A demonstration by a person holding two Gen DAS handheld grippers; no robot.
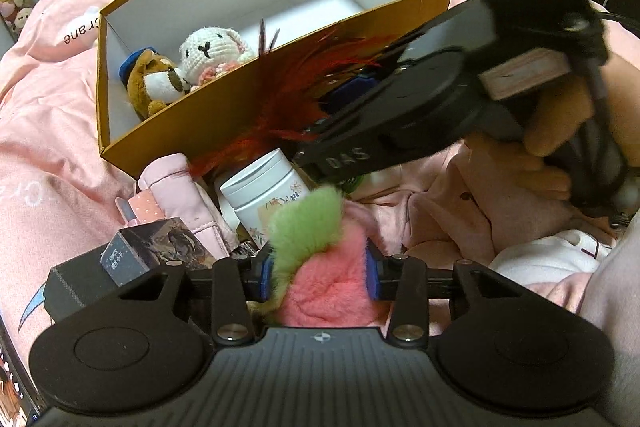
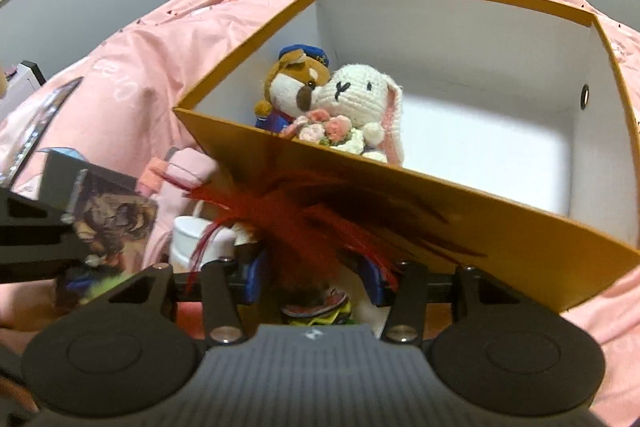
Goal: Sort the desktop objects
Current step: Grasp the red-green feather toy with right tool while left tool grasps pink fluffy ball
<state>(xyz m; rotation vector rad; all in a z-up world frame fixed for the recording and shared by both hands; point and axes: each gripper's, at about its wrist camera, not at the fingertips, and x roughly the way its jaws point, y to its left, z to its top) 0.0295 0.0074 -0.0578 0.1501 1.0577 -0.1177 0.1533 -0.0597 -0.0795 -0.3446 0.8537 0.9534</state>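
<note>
An orange cardboard box (image 1: 224, 115) with white inside stands on the pink bedding; it also shows in the right wrist view (image 2: 440, 211). In it lie a brown dog plush (image 1: 154, 83) and a white crocheted rabbit (image 1: 212, 51), both also in the right wrist view, dog (image 2: 294, 83), rabbit (image 2: 360, 95). My left gripper (image 1: 318, 275) is shut on a pink and green fluffy toy (image 1: 320, 275). My right gripper (image 2: 312, 275) is shut on a red feather toy (image 2: 296, 231), held against the box's near wall; the feathers (image 1: 288, 103) show in the left wrist view too.
In front of the box lie a white jar (image 1: 268, 195), a pink pouch (image 1: 176, 187), a pink strip (image 1: 146, 211) and a dark printed card box (image 1: 156, 255). The right gripper's body (image 1: 420, 107) crosses the left wrist view. Pink bedding (image 1: 48, 131) surrounds everything.
</note>
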